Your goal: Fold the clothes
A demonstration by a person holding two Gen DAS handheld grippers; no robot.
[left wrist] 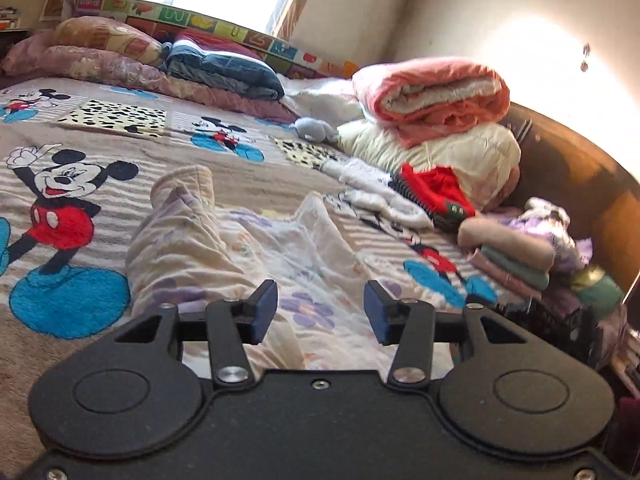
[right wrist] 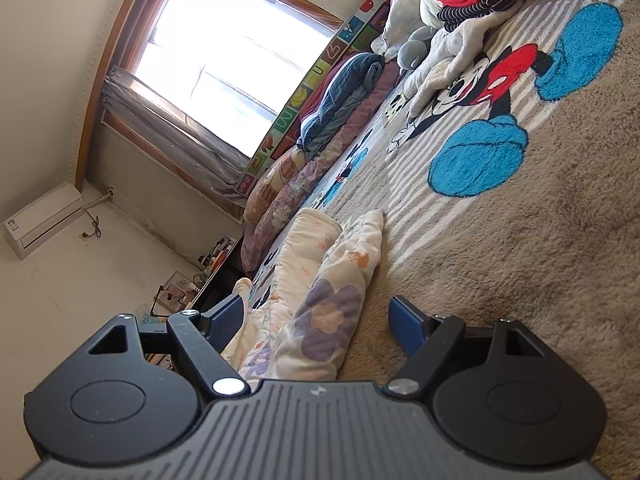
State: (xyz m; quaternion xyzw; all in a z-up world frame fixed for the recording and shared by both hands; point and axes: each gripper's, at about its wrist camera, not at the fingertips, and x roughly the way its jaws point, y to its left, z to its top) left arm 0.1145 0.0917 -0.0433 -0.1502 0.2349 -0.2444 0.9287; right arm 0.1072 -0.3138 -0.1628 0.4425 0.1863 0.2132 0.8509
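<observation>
Left wrist view: the left gripper (left wrist: 320,308) is open over the flowery clothes (left wrist: 240,256), holding nothing. The right gripper (right wrist: 320,326) is wide open around the clothes, not squeezing.

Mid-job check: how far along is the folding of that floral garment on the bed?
Done: a folded stack sits at the bed's edge. In hand: nothing; the left gripper and right gripper are both open over the floral garment, which lies rumpled. Left: folding it, and the white garment beyond.
</observation>
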